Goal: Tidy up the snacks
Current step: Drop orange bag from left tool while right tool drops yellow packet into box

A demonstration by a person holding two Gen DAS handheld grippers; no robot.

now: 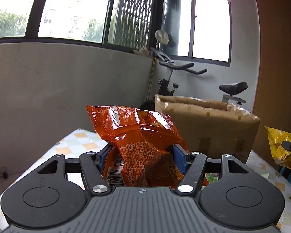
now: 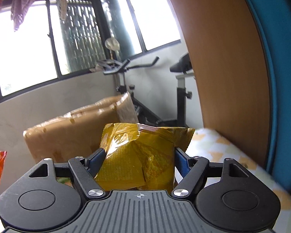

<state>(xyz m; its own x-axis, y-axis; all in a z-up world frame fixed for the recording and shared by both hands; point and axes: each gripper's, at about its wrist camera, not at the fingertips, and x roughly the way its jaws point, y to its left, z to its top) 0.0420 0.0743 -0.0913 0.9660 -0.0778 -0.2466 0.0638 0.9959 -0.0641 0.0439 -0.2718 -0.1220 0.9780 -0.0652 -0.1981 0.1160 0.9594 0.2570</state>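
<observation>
1. Gripping an orange snack bag (image 1: pixel 143 145) in the left gripper (image 1: pixel 142 158), blue pads (image 1: pixel 179 158) pressing in on both sides of its lower half, jaws part closed around it.
2. Holding that bag upright above the checked tablecloth (image 1: pixel 77 143), crimped top edge pointing up and away from the camera, barcode showing near the bottom left.
3. Clamping a yellow snack bag (image 2: pixel 143 155) in the right gripper (image 2: pixel 138 160), pads (image 2: pixel 181 163) squeezing its sides, jaws likewise part closed.
4. Keeping the yellow bag raised over the tablecloth (image 2: pixel 219 147), sealed top edge uppermost.
5. Standing behind both bags: a brown paper bag (image 1: pixel 209 124), open at the top.
6. Showing farther back: an exercise bike (image 1: pixel 184 77) under the windows (image 1: pixel 71 9).
</observation>
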